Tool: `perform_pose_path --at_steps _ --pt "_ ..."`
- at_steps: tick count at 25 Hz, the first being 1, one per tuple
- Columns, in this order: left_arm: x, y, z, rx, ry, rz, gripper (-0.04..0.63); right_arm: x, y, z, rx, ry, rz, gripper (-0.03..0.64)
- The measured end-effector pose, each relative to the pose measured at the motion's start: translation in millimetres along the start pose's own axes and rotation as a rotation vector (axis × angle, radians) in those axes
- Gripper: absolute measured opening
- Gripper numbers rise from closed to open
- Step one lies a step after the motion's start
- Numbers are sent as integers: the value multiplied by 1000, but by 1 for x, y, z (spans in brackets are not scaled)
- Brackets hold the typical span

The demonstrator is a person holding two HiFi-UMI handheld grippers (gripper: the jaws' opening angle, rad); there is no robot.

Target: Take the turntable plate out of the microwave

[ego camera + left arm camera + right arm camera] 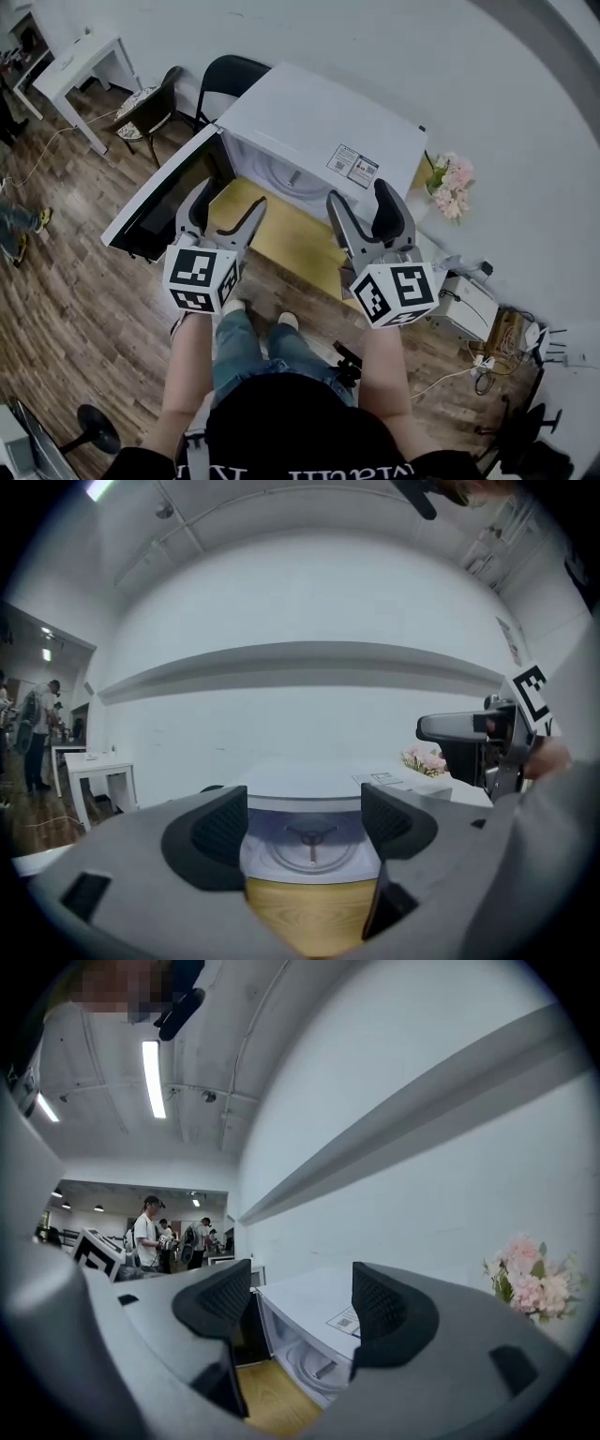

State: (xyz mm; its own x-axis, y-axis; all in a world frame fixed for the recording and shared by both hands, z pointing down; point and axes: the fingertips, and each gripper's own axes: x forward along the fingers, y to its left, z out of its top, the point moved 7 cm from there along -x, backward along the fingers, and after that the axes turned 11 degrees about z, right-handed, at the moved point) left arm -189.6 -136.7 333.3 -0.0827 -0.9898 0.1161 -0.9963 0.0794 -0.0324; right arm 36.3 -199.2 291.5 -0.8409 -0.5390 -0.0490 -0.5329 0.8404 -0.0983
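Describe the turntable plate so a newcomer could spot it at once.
Start at the white microwave on the wooden table, its door swung open. On the cavity floor lies the turntable plate, a clear round disc, the only round thing seen inside that white box.

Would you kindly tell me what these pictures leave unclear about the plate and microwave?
- Left gripper view: plate edges hidden behind left claw.
- Right gripper view: plate partly behind right claw.
- Head view: plate indistinct inside microwave; label too small to read.
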Motion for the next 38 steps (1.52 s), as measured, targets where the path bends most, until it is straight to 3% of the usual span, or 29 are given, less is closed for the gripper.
perform_pose_path --at_steps 5,13,21,28,34,38 --pt "17 26 -5 30 16 -115 382 18 25 -3 58 -69 -55 330" --pt "45 48 -20 -14 30 -309 365 36 54 -26 9 24 -243 330" --pt "72 55 -49 -47 91 -465 334 43 72 -66 76 56 -393 330" --pt "86 55 -75 -123 166 -528 327 58 80 -110 222 69 -437 328" --pt "110 54 -111 -325 306 -531 302 65 66 -138 333 55 -451 328" --pt "127 49 -128 -330 344 -519 293 70 49 -162 436 4 -448 328"
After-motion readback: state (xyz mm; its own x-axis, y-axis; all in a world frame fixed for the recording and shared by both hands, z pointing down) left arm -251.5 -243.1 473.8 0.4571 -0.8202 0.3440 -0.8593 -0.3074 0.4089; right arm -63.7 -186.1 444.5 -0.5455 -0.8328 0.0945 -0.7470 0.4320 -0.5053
